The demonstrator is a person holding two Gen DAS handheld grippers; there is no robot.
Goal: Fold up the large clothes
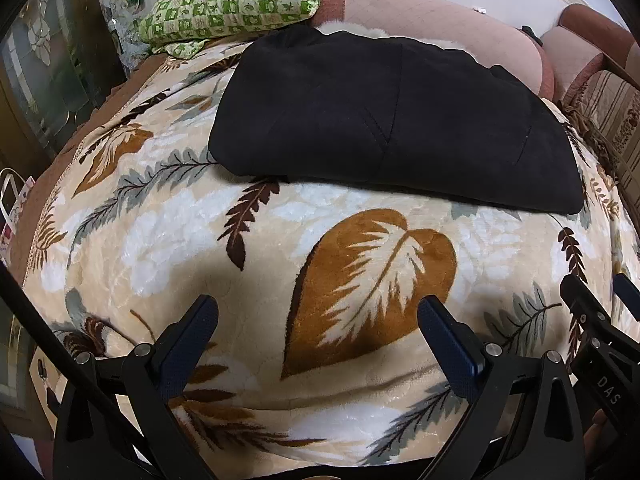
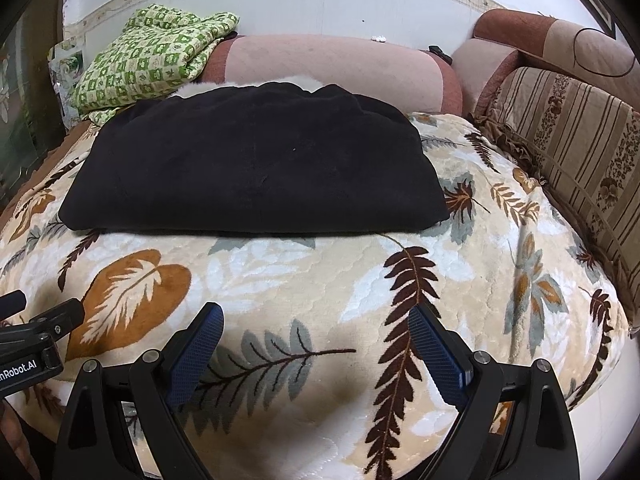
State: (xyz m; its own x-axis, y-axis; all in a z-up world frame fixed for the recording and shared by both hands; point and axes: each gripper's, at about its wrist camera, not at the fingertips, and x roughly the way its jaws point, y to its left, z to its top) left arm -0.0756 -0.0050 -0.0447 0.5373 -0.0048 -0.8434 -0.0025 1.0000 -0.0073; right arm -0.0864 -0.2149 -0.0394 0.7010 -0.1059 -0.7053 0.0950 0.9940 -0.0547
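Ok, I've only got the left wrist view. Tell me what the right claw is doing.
Observer: The right claw is open and empty, over the leaf blanket, short of the black garment.
Operator: Check my left claw from outside.
Observer: The left claw pokes in at the frame's left edge, beside the right one, its fingers apart and holding nothing.
Operator: Report what's past the striped cushion.
Observer: Behind the striped cushion is a brown sofa arm with a thin dark cord looped on it.
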